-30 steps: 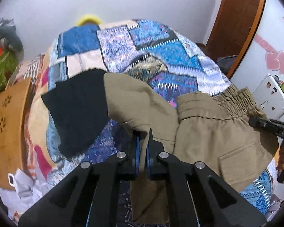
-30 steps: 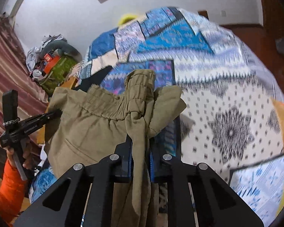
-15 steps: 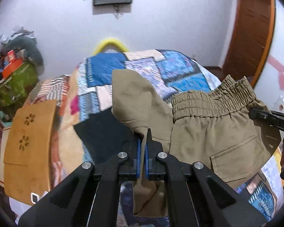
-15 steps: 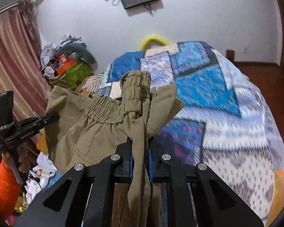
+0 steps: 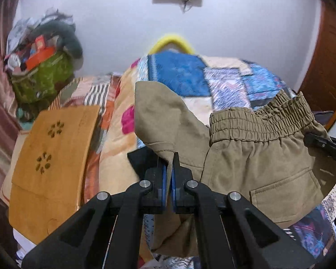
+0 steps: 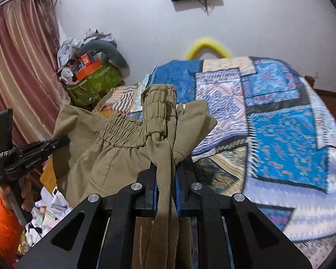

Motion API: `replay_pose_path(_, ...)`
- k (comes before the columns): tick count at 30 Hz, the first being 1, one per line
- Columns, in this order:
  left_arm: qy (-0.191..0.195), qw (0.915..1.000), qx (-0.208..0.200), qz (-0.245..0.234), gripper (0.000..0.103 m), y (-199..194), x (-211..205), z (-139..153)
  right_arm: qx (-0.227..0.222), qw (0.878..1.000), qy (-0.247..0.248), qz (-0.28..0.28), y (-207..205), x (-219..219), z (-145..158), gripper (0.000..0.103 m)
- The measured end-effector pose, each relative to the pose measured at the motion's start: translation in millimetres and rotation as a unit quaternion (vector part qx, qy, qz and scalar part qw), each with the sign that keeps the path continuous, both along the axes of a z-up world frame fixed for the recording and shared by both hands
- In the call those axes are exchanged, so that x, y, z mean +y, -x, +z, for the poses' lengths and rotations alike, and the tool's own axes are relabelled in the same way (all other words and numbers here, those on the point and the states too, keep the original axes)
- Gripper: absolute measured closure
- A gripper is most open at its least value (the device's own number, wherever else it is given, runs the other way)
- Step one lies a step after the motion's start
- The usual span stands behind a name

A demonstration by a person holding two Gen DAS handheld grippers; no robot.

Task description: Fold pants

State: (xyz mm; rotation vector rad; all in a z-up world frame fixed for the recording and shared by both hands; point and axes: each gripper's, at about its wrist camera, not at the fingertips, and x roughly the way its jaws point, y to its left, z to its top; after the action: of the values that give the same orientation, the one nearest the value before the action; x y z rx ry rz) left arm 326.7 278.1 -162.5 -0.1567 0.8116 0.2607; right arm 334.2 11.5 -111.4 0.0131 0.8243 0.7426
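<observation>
The khaki pants [image 5: 253,157] with an elastic waistband hang in the air between my two grippers, above the patchwork bed [image 5: 224,78]. My left gripper [image 5: 168,163] is shut on one edge of the pants near the waist. My right gripper [image 6: 165,170] is shut on the bunched waistband end of the pants [image 6: 127,139], with fabric hanging down between its fingers. The right gripper also shows at the right edge of the left wrist view [image 5: 324,144]; the left gripper shows at the left of the right wrist view [image 6: 33,150]. A back pocket faces the left camera.
A dark cloth [image 5: 143,159] lies on the bed under the pants. A wooden panel [image 5: 51,157] stands left of the bed. A green bag piled with clutter [image 6: 94,83] sits by the curtain [image 6: 18,78]. A wooden door [image 5: 324,67] is at right.
Both grippers have risen with the pants, lifting them off the bed; the views now tilt up toward the wall and the wall-mounted screen.
</observation>
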Motion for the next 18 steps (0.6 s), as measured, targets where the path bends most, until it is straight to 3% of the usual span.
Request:
replay_pose_path(4, -0.001, 0.9995, 0.033, 0.004, 0.100, -17.0, 12.6, -40.7, 0.028, 1.000, 0.009, 0.011, -16.0, 16.9, -28.9, 0.093)
replay_pose_path(8, 0.030, 0.9964, 0.078, 0.006, 0.100, -28.7, 23.5, -88.5, 0.056, 0.997, 0.047, 0.016, -30.4, 27.4, -61.2, 0.093)
replay_pose_path(12, 0.035, 0.9926, 0.114, 0.020, 0.096, -31.4, 35.1, -126.8, 0.080, 0.993, 0.085, 0.010, -38.3, 28.1, -86.9, 0.090)
replay_pose_path(16, 0.033, 0.9895, 0.137, 0.032, 0.080, -30.0, 39.0, -143.4, 0.081, 0.993, 0.083, 0.003, -34.0, 19.2, -82.3, 0.084)
replay_pose_path(18, 0.030, 0.9891, 0.141, 0.033, 0.077, -26.0, 38.6, -143.3, 0.065, 0.992, 0.106, 0.003, -25.9, 20.5, -77.0, 0.080)
